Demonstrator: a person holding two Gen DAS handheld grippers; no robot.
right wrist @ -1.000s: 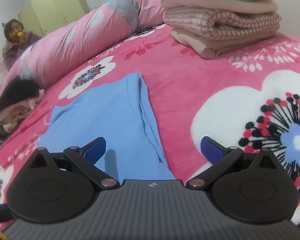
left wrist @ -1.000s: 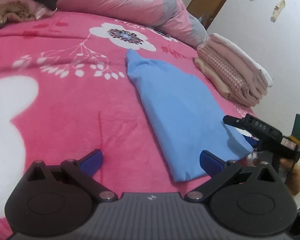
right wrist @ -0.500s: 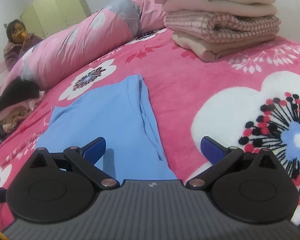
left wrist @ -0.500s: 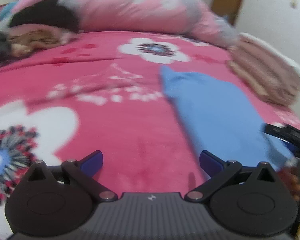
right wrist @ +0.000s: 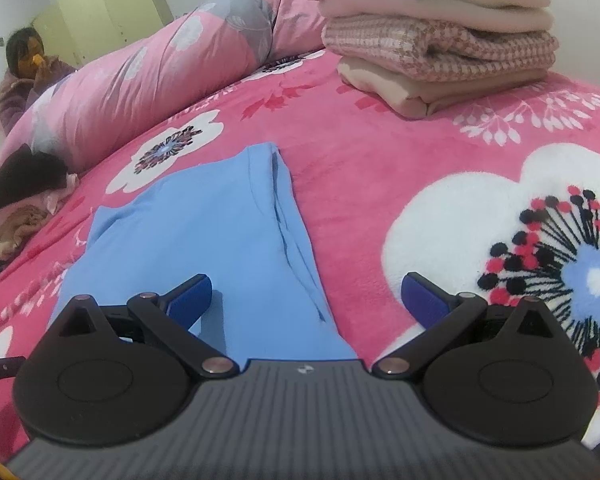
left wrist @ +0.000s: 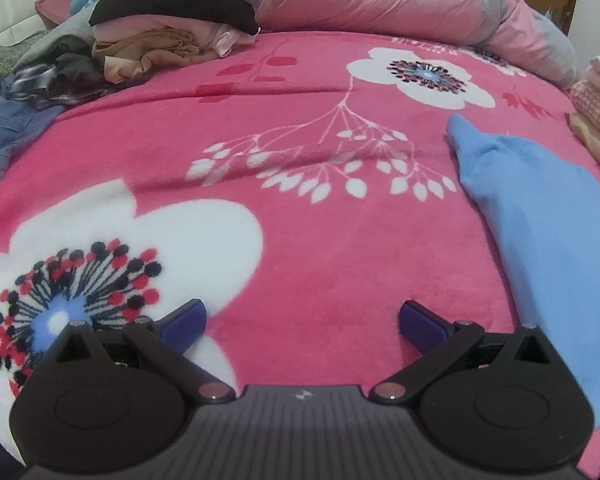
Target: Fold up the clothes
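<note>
Blue garment cut off at right edge of left wrist view and hidden at its near end behind the right gripper's body in right wrist view; type unclear, folded lengthwise into a long tapering strip, smooth thin knit, layered edges along its right side. Lies flat on fleece blanket, pink plush with large white flowers and dotted centres. Left gripper spread wide, empty, blue pads over bare blanket, garment just to its right and apart from it. Right gripper also spread wide, empty; left pad over the garment, contact not determinable; right pad over blanket. Folded stack at far right of bed: cream and pale pink layers, one houndstooth-weave piece in the middle; top cut off by frame. Unfolded pile at far left: black piece on top, tan and pink beneath, plaid and denim trailing off at the frame edge. Long rolled quilt, pink with grey floral print, along far edge. Seated person behind quilt, partly hidden.
</note>
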